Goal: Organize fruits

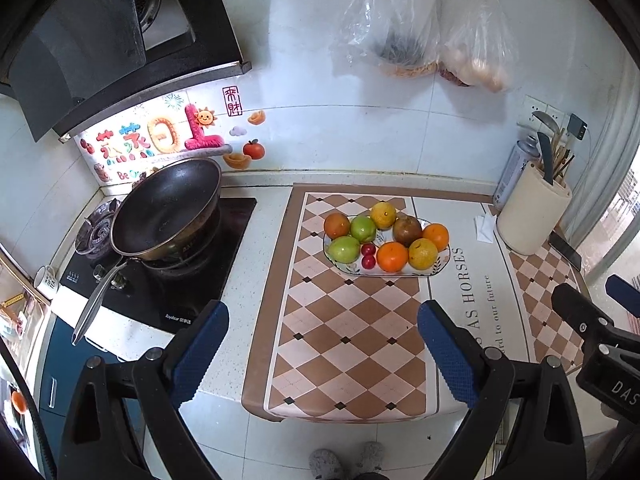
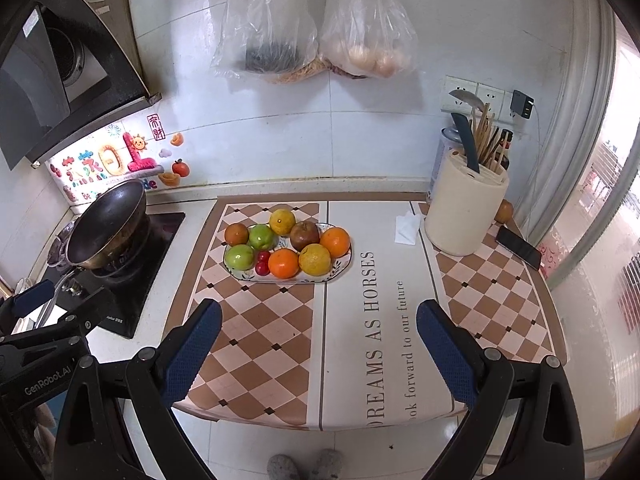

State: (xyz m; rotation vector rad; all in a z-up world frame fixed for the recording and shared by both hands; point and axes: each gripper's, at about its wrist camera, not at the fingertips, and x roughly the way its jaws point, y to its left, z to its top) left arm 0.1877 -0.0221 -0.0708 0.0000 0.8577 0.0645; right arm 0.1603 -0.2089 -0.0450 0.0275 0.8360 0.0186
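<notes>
A white patterned plate [image 1: 434, 268] [image 2: 340, 268] on the checkered mat holds several fruits: oranges [image 1: 392, 256] [image 2: 283, 263], green apples [image 1: 344, 249] [image 2: 239, 257], a dark red apple [image 1: 407, 230] [image 2: 305, 235], yellow citrus [image 1: 383, 215] [image 2: 282, 221] and small red fruits [image 1: 368, 256] [image 2: 262, 262]. My left gripper [image 1: 322, 354] is open and empty, held back over the mat's near edge. My right gripper [image 2: 318, 354] is open and empty, also well short of the plate. The right gripper's body also shows at the right edge of the left wrist view.
A wok [image 1: 166, 210] [image 2: 108, 224] sits on the stove at left. A cream utensil holder [image 1: 534, 216] [image 2: 466, 208], a phone [image 2: 518, 246], a spray can [image 1: 516, 168] and a tissue [image 2: 408, 228] stand at the right. Two plastic bags [image 2: 320, 20] hang on the wall.
</notes>
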